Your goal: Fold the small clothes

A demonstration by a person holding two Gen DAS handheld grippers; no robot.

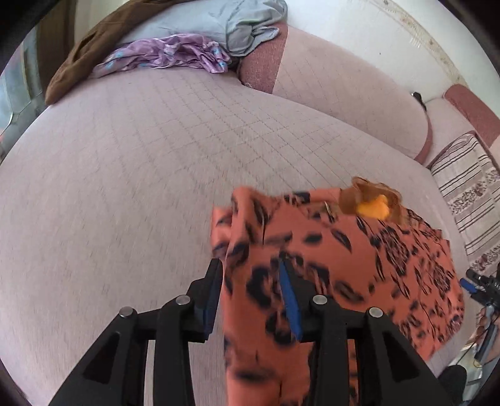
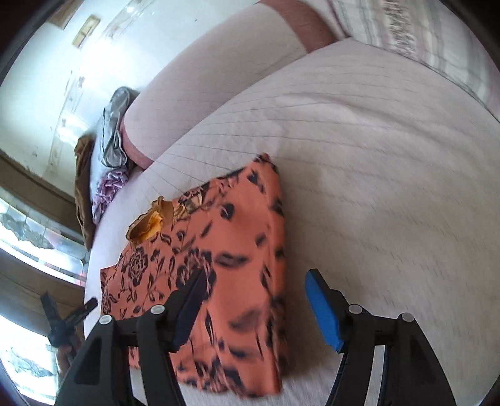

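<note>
We note the left tongs [image 1: 250,281] partly spread, orange patterned garment [image 1: 337,268] lying loose between the blue pads [image 1: 290,299], no pinch evident. Right tongs [image 2: 256,299] spread wide, nothing gripped; the garment's edge [image 2: 218,268] passes between its fingers. The garment lies folded on the pale quilted sofa seat [image 1: 131,175], a brown-and-yellow trim [image 1: 372,203] at its far edge. Purple cloth [image 1: 168,56] and grey cloth [image 1: 237,25] lie well apart at the seat's far end.

Looking down from just behind each tool, close above the sofa seat [image 1: 125,187]; both showing the orange cloth [image 1: 343,265].
</note>
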